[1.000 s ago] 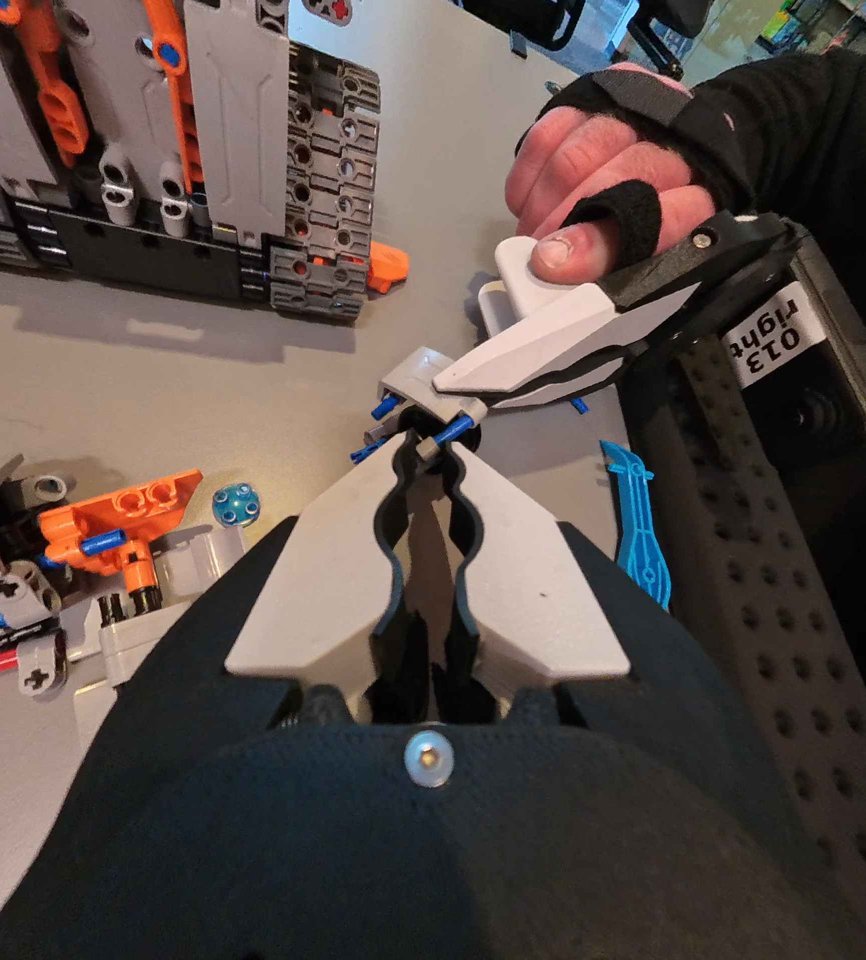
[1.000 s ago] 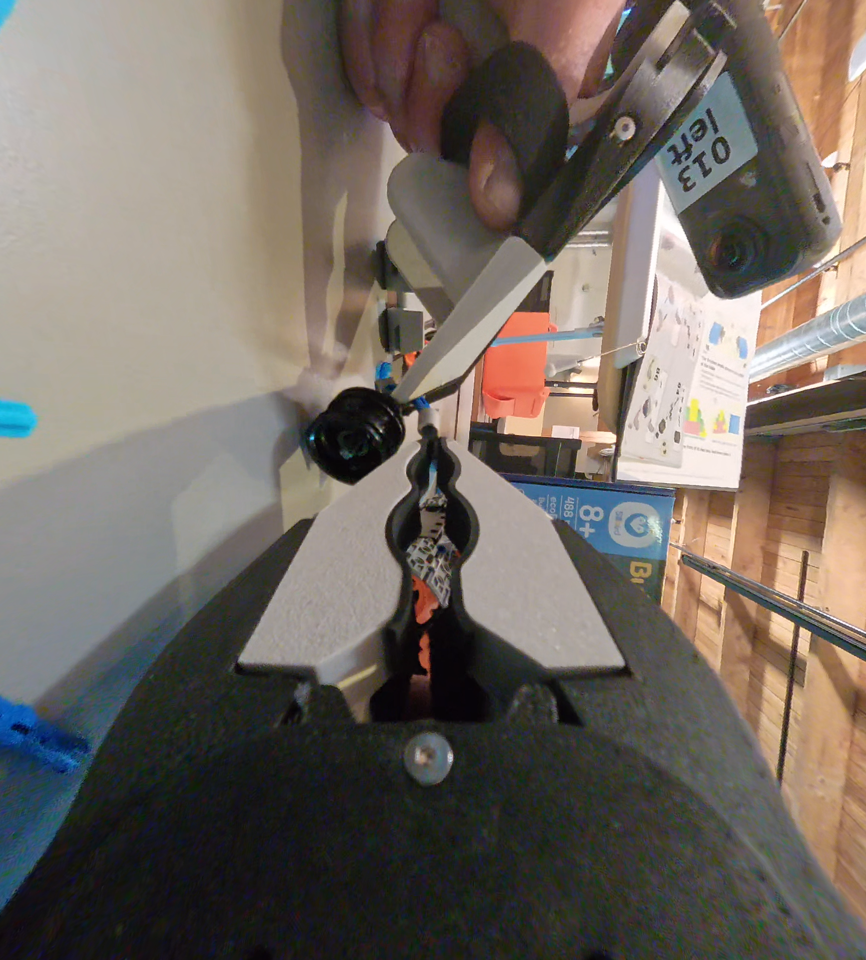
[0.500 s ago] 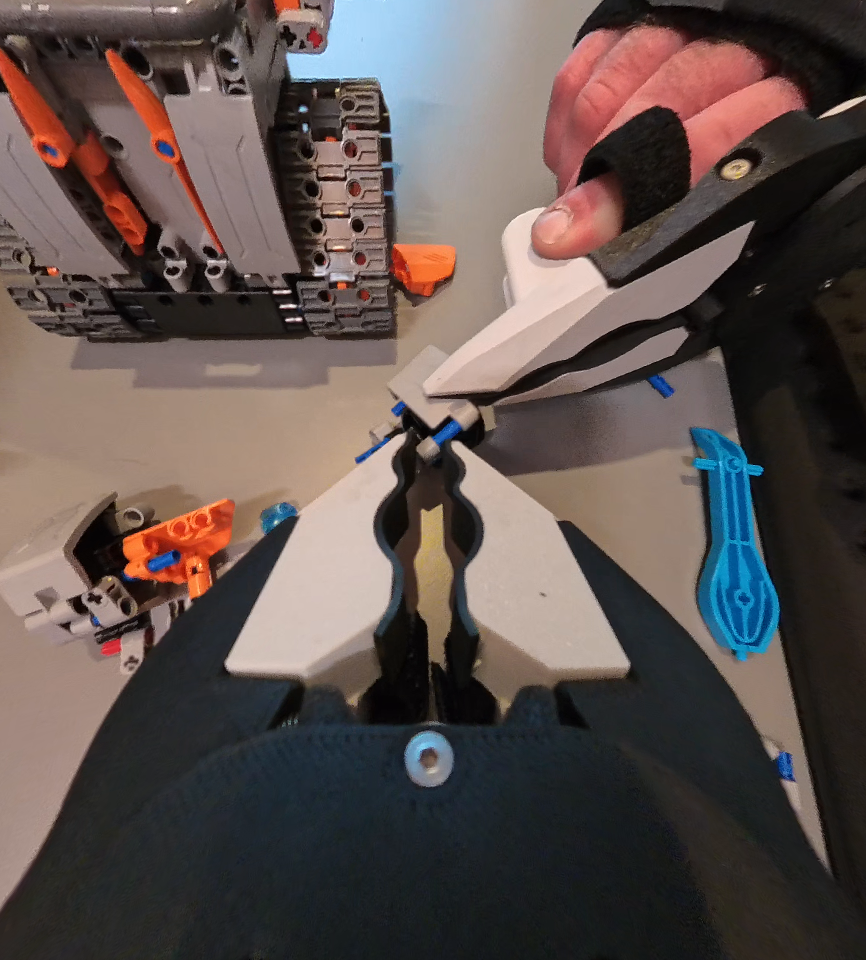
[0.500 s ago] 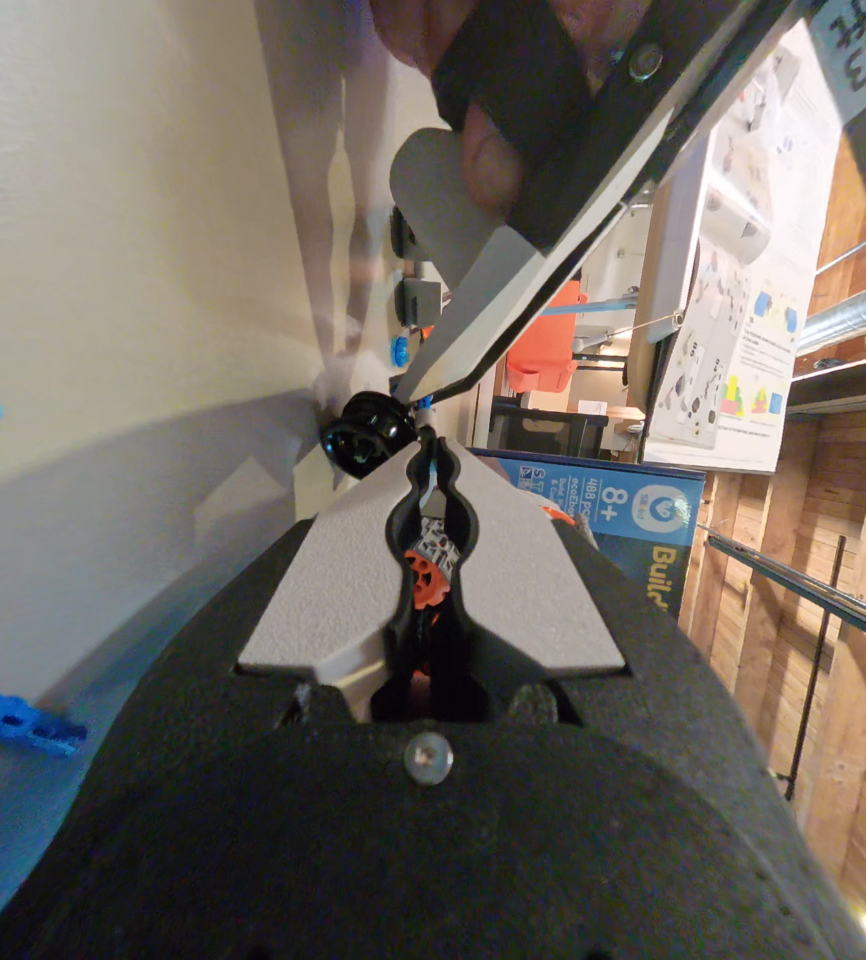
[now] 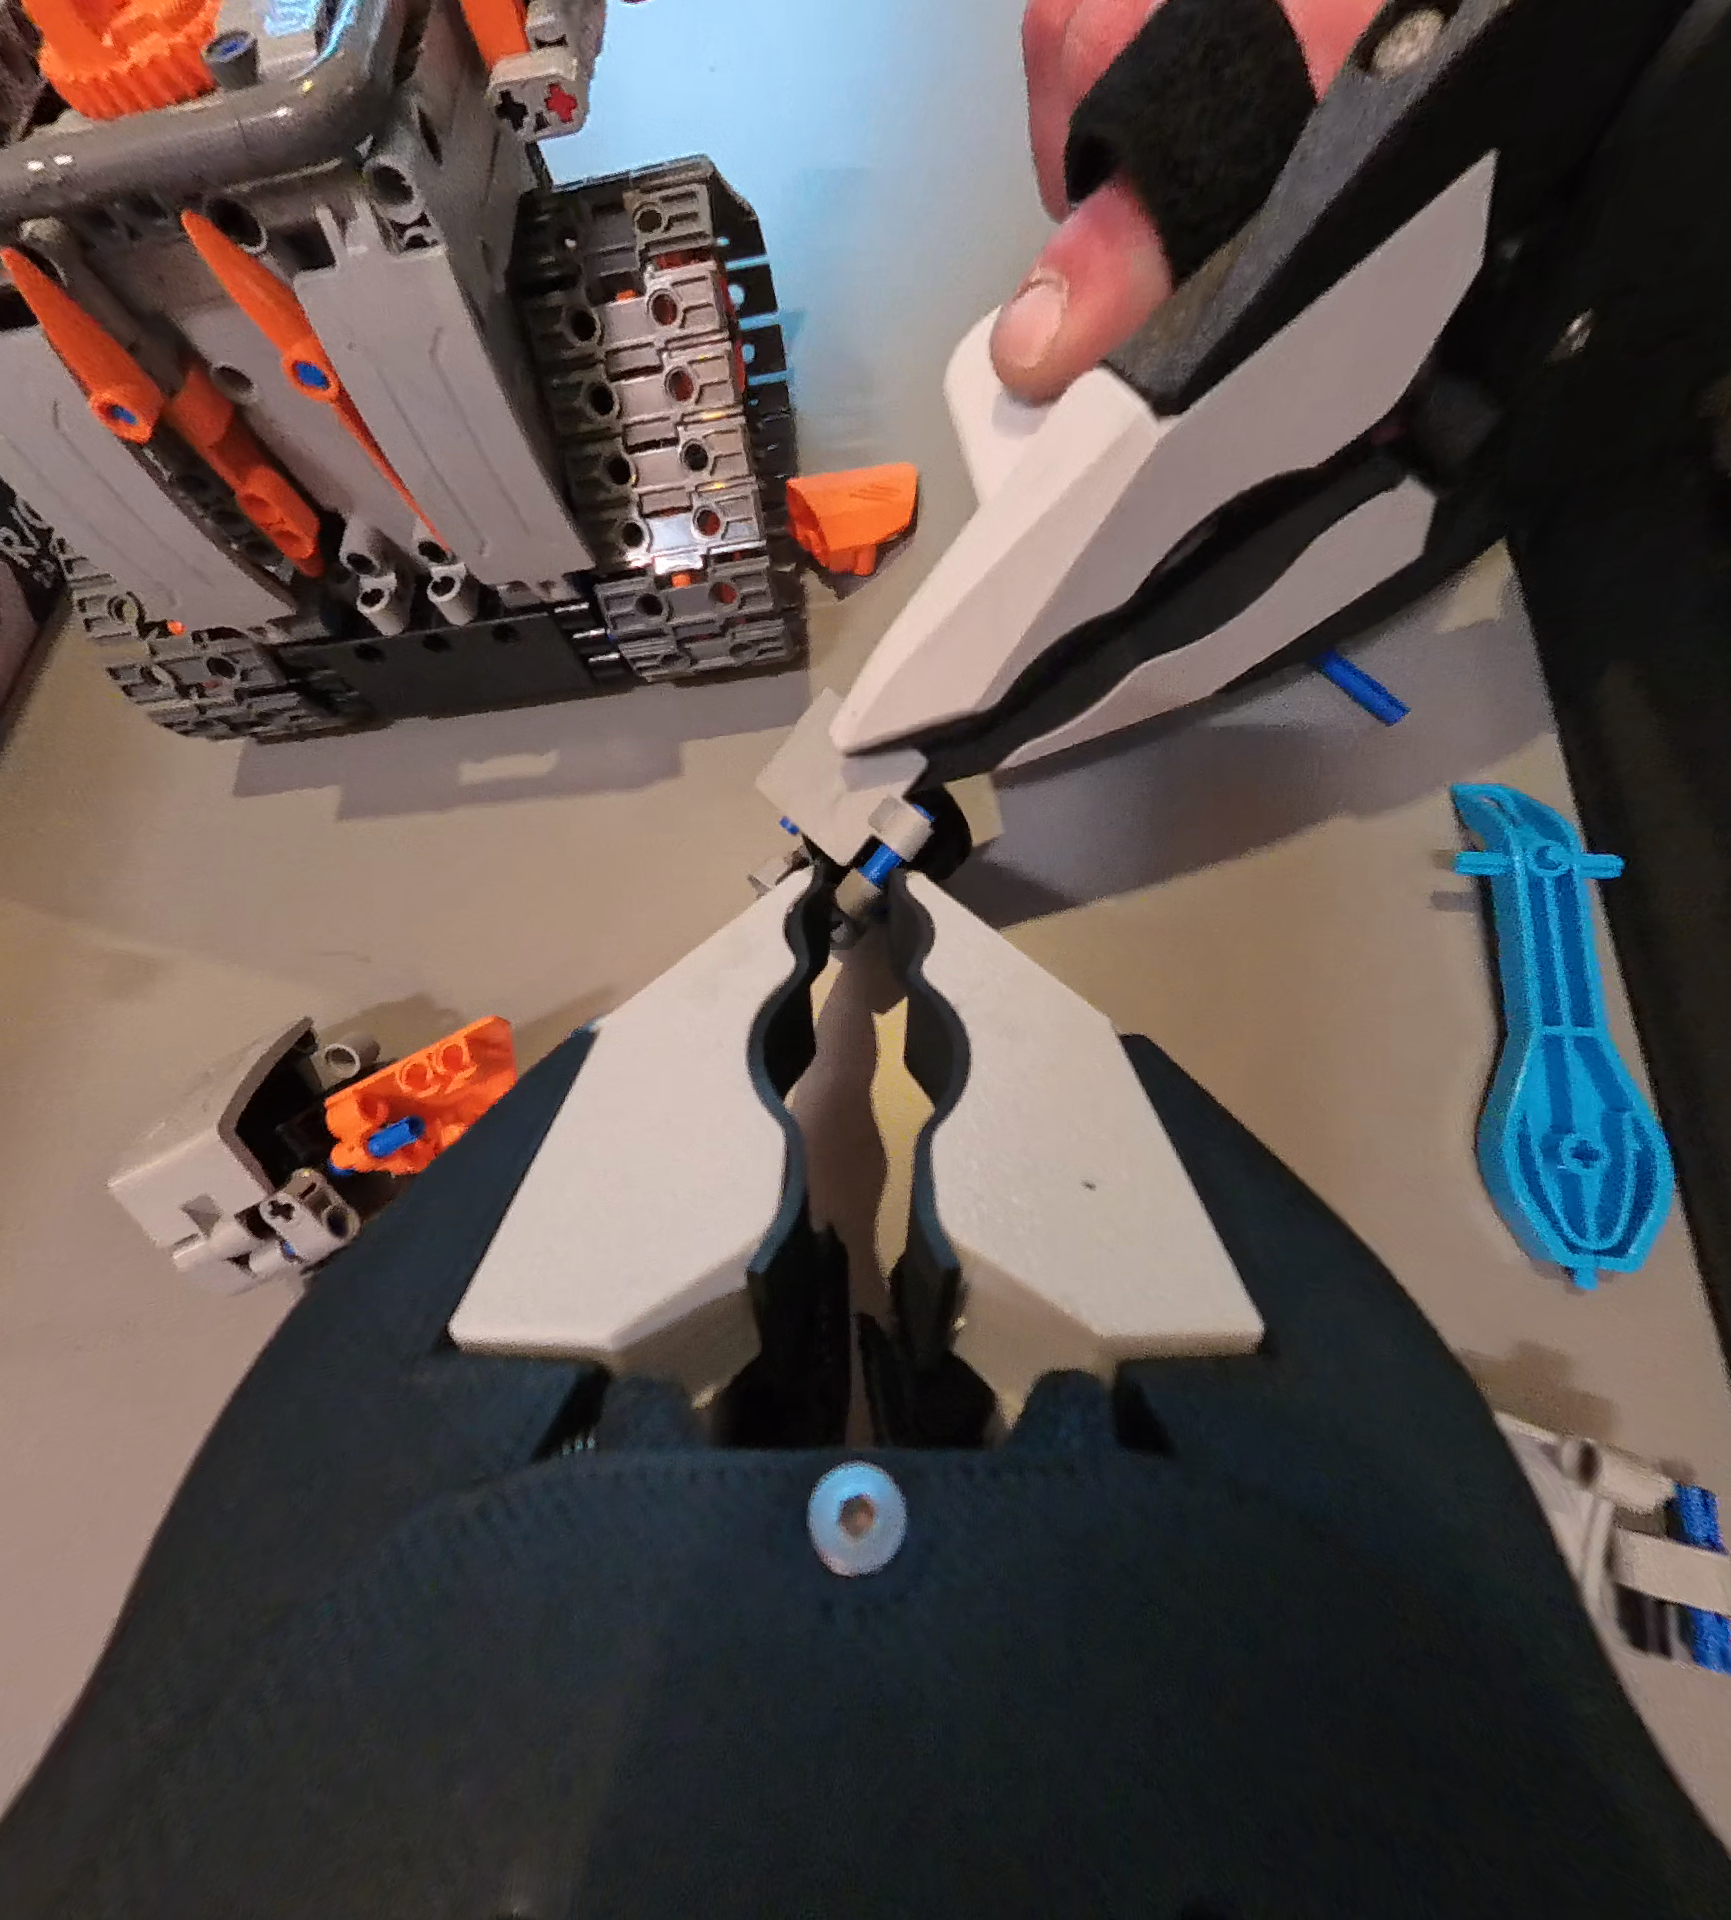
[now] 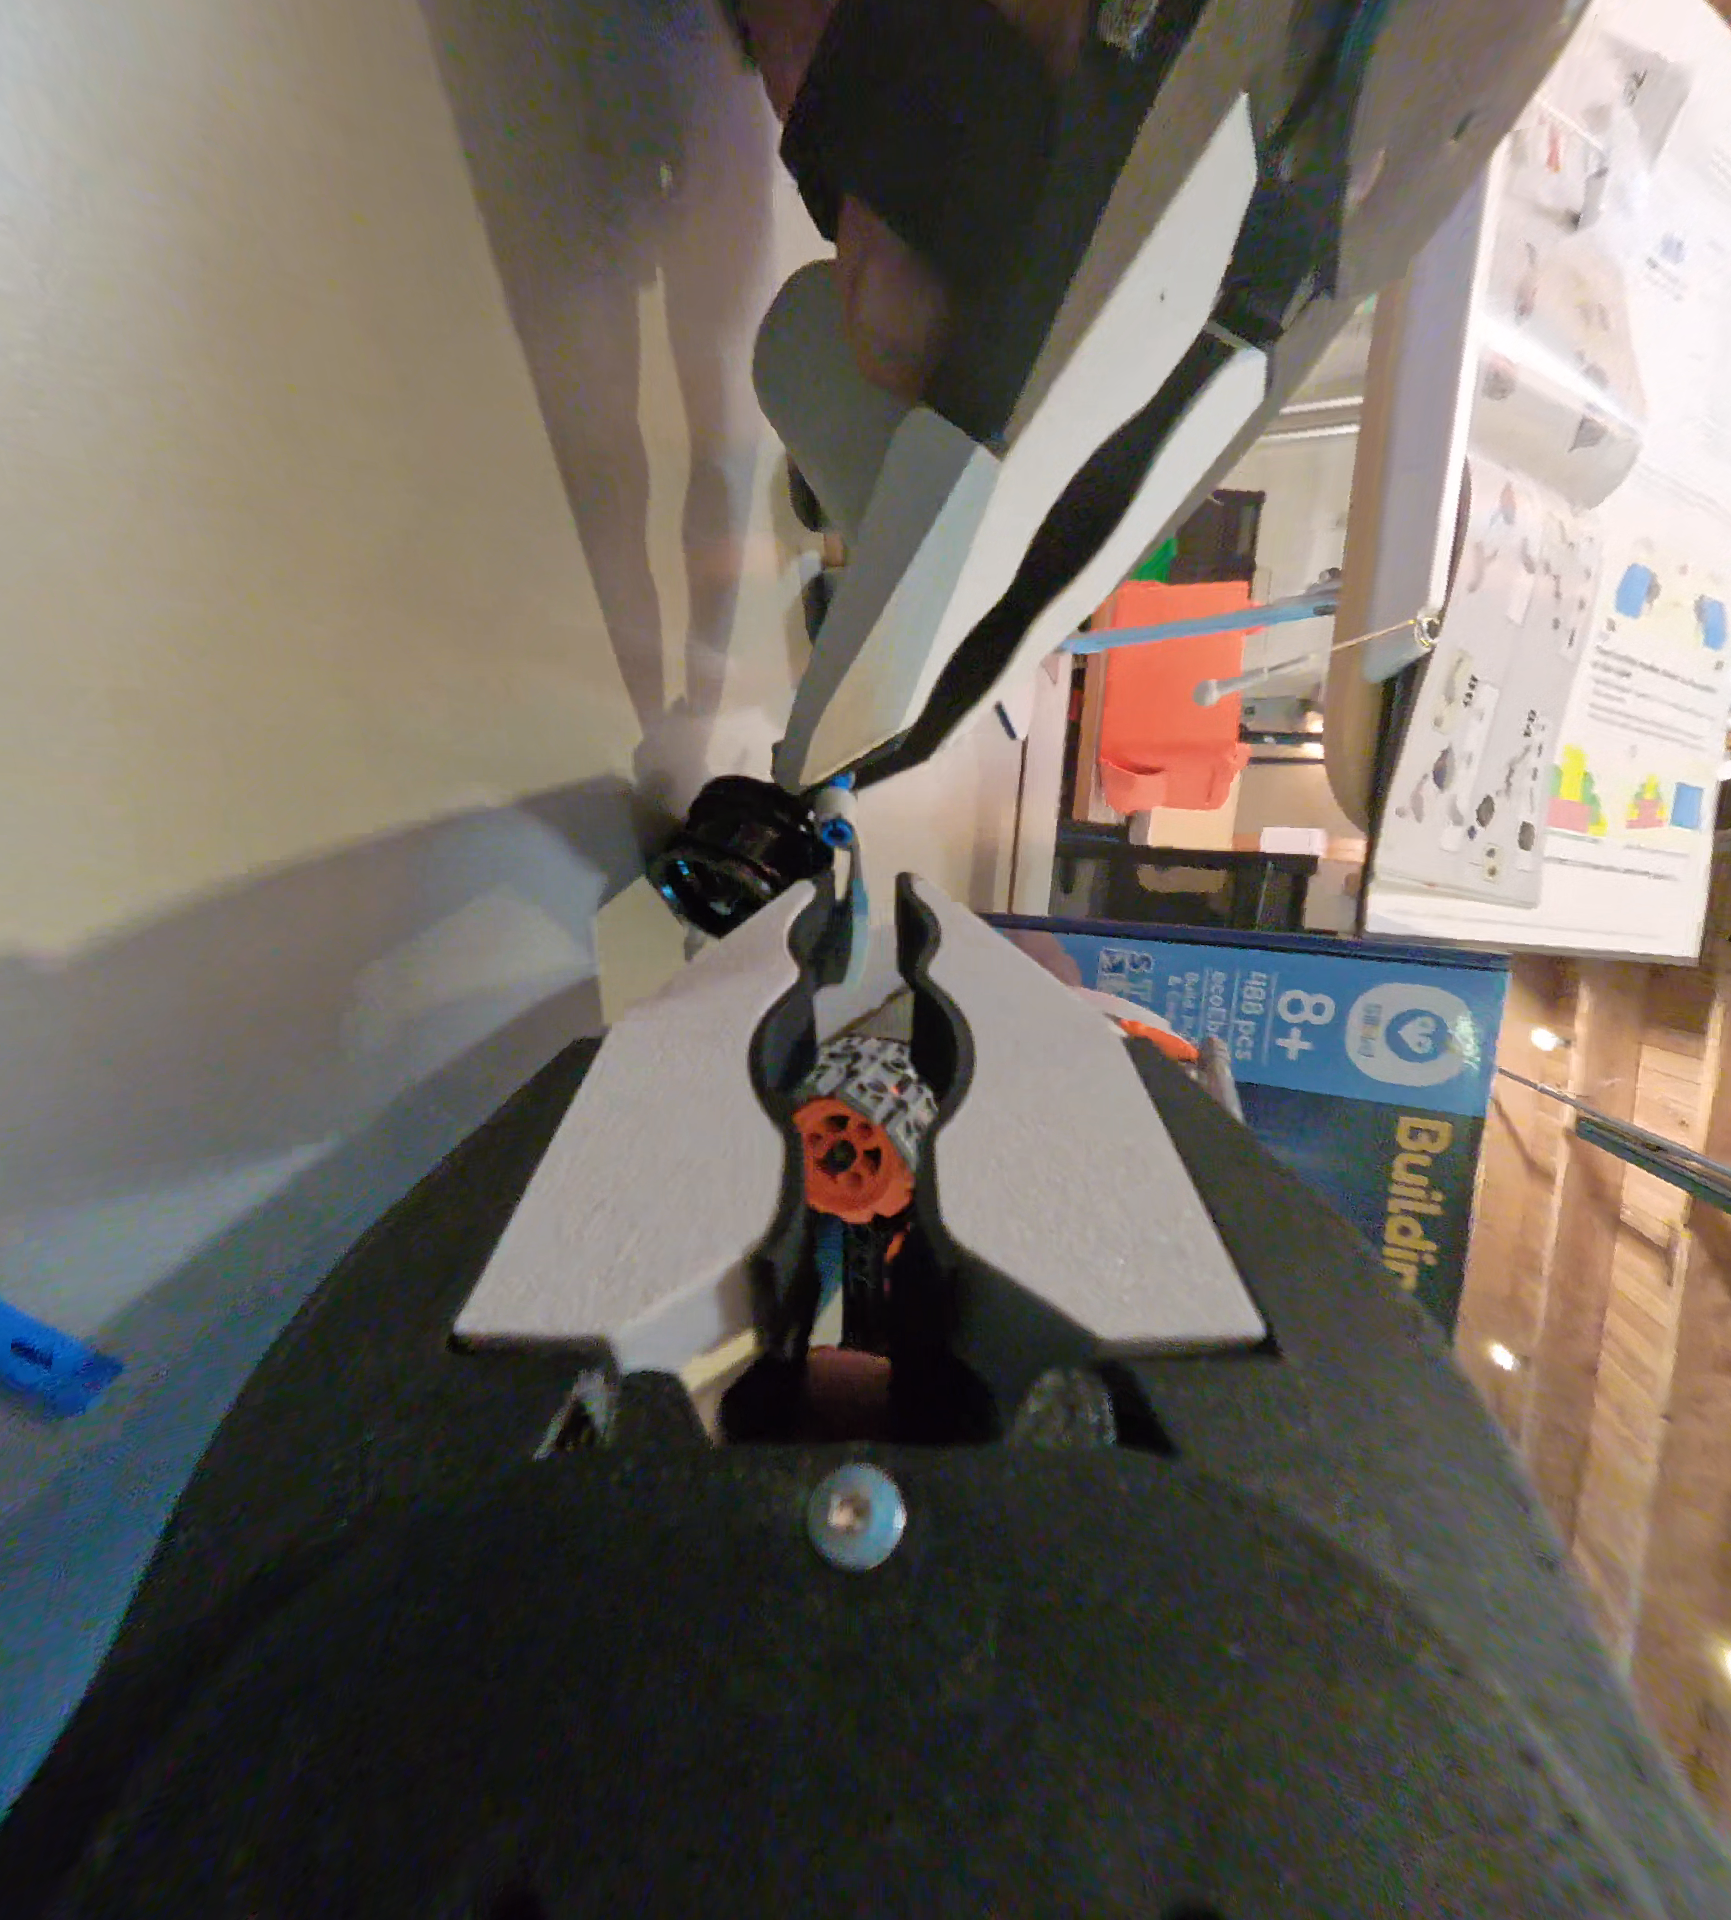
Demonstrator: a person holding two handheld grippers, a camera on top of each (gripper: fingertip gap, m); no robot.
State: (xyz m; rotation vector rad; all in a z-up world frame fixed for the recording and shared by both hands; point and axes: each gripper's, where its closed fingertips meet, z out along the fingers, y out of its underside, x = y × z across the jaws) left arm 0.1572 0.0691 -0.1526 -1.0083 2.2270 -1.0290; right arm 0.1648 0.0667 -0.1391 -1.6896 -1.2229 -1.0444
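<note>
A small grey assembly (image 5: 835, 790) with blue pins and a black wheel (image 6: 736, 852) hangs just above the beige table (image 5: 425, 883). My left gripper (image 5: 850, 894) is shut on its lower end from below. It also shows in the right wrist view (image 6: 809, 764), coming down from above. My right gripper (image 5: 892, 758) reaches in from the upper right, with a person's hand (image 5: 1089, 260) on it. In its own view (image 6: 859, 896) the jaws stand slightly apart. The assembly's thin plate sits edge-on between them, against the left pad.
A big grey and orange tracked model (image 5: 373, 416) stands at the back left, with an orange piece (image 5: 850, 514) beside it. A grey-orange sub-assembly (image 5: 310, 1143) lies left. A blue separator tool (image 5: 1567, 1049), a grey-blue part (image 5: 1650, 1558) and a black perforated mat (image 5: 1723, 987) lie right. A blue box (image 6: 1360, 1091) stands behind. My left and right fingertips are right by each other. From the right gripper's tips to the orange piece (image 5: 850, 514) is close to 9 centimetres.
Both grippers have lifted with the small assembly and tilted, so more of the tracked model shows. The gap between my right gripper's jaws has widened around the plate. The left grip is unchanged.
</note>
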